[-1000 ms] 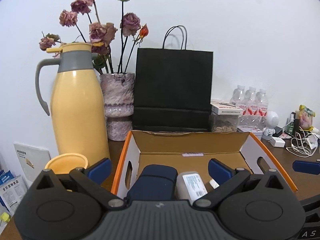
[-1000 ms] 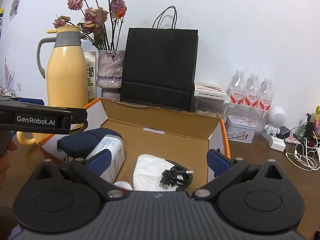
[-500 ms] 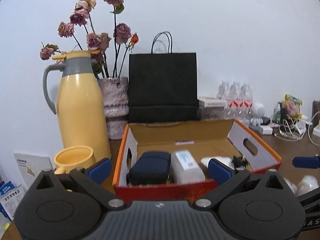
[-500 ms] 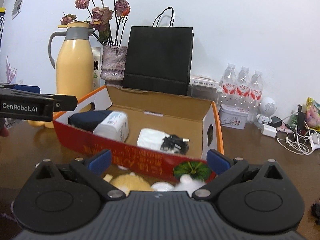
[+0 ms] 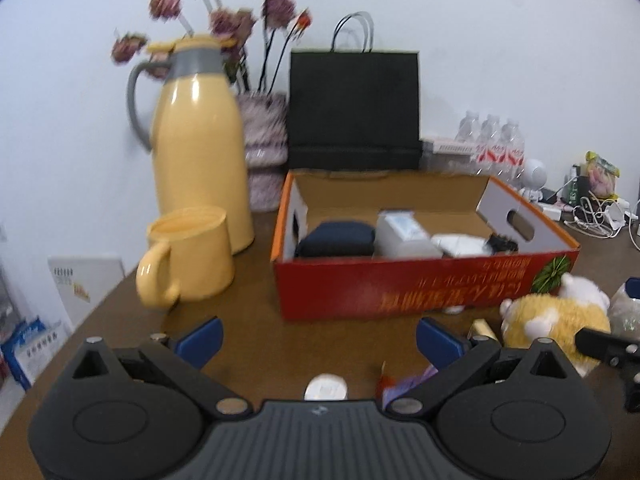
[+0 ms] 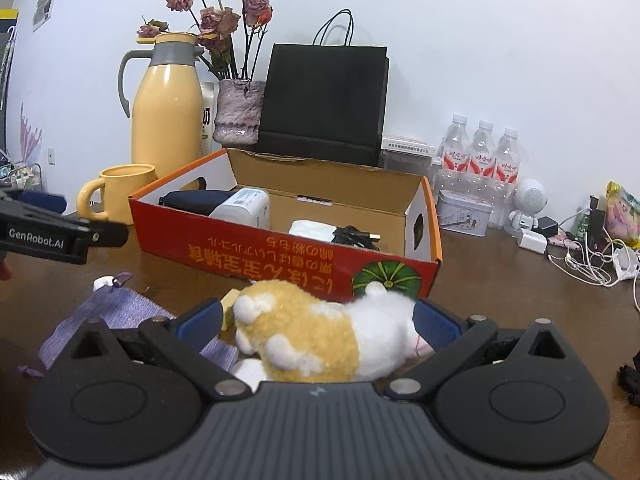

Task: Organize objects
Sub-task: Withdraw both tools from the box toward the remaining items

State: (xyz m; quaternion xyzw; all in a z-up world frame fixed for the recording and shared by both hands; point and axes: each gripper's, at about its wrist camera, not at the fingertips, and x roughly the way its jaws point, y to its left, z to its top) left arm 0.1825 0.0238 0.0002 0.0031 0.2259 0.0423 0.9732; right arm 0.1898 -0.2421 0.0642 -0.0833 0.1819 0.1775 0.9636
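An open red cardboard box (image 5: 400, 284) (image 6: 256, 252) stands on the brown table. It holds a dark blue pouch (image 5: 336, 238), a white bottle (image 5: 404, 232), a white packet (image 6: 310, 229) and a black cable (image 6: 356, 236). A yellow-and-white plush toy (image 6: 320, 340) (image 5: 554, 320) lies in front of the box, between the open fingers of my right gripper (image 6: 316, 322); no contact shows. My left gripper (image 5: 318, 338) is open and empty over bare table. A purple knit cloth (image 6: 104, 316) lies left of the toy, and a small white disc (image 5: 325, 386) lies below my left gripper.
A yellow mug (image 5: 188, 252) and yellow thermos (image 5: 198, 144) stand left of the box. A flower vase (image 6: 238, 112) and black paper bag (image 6: 324, 100) stand behind it. Water bottles (image 6: 480, 156), a tin (image 6: 462, 212), a small white robot (image 6: 528, 204) and cables (image 6: 588, 256) are at the right.
Both grippers have pulled back from above the box toward the table's front. The plush toy, purple cloth and white disc have come into view; the toy now lies between my right fingers.
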